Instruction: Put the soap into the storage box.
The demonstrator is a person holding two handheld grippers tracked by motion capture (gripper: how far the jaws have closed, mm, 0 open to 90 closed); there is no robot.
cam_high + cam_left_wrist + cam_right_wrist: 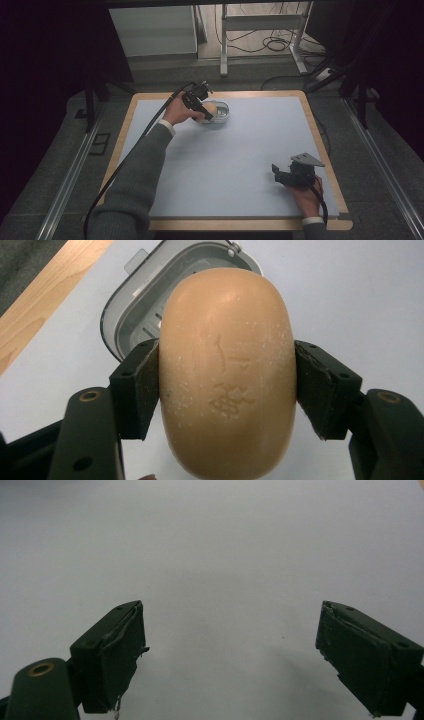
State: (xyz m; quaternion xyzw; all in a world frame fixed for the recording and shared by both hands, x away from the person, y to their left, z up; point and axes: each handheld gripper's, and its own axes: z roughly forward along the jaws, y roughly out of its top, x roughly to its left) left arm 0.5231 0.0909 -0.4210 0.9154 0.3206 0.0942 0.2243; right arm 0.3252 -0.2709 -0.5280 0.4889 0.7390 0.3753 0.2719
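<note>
One oval tan soap bar (pixel 227 375) is clamped in the left tongs (pixel 227 390) above one grey plastic soap dish (pixel 132 315) at the far side of the pale blue worktop (pixel 240 150). The right tongs (pixel 230 645) stand apart, empty, over bare worktop.

Far-left part of the mat (pixel 240 150) is the only crowded spot: grey soap dish (pixel 220 111) sits there near the back edge, w/ the left gripper (pixel 204 111) over it, jaws clamped on a tan soap bar (pixel 227 370) that blocks the dish opening. Right gripper (pixel 278 172) rests near front-right corner, jaws wide apart, bare mat betw. them. Center, back-right & front-left of mat: free to pass.
</note>
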